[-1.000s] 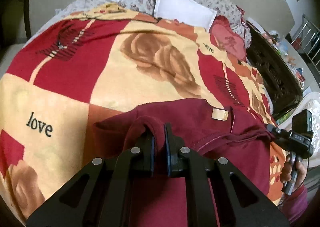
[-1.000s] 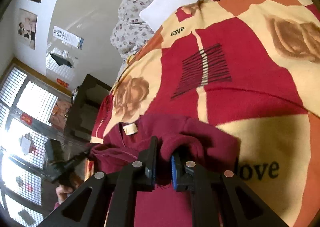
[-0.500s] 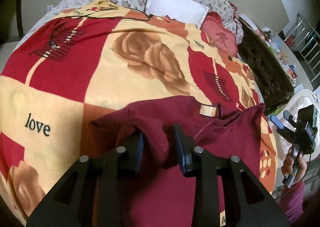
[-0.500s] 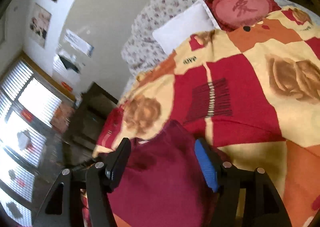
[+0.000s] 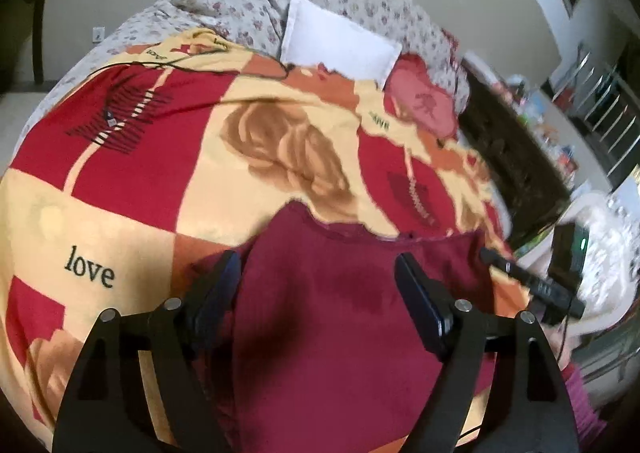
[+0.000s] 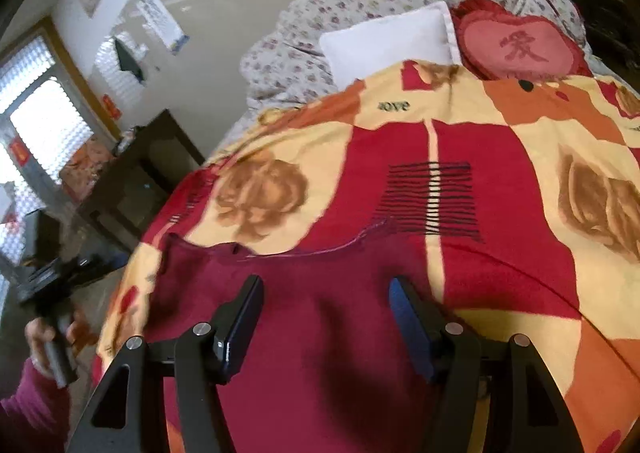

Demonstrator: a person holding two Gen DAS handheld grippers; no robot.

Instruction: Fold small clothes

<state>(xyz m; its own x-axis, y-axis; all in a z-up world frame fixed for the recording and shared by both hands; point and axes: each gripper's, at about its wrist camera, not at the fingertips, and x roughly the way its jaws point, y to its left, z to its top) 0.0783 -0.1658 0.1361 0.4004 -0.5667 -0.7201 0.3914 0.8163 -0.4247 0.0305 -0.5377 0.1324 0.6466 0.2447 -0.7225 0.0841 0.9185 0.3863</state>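
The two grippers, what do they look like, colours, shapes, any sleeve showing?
Both are matte black. The left gripper and the right gripper each have flat angular linkage plates with triangular cut-outs and round silver pivot pins. The right one's inner pads are blue; the left one's look dark blue-black. In the right wrist view, the left hand grips a dark cylindrical handle and wears a magenta knit sleeve.

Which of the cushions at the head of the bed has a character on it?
The red heart-shaped cushion; the white pillow beside it is plain, and the bedding behind is flowered.
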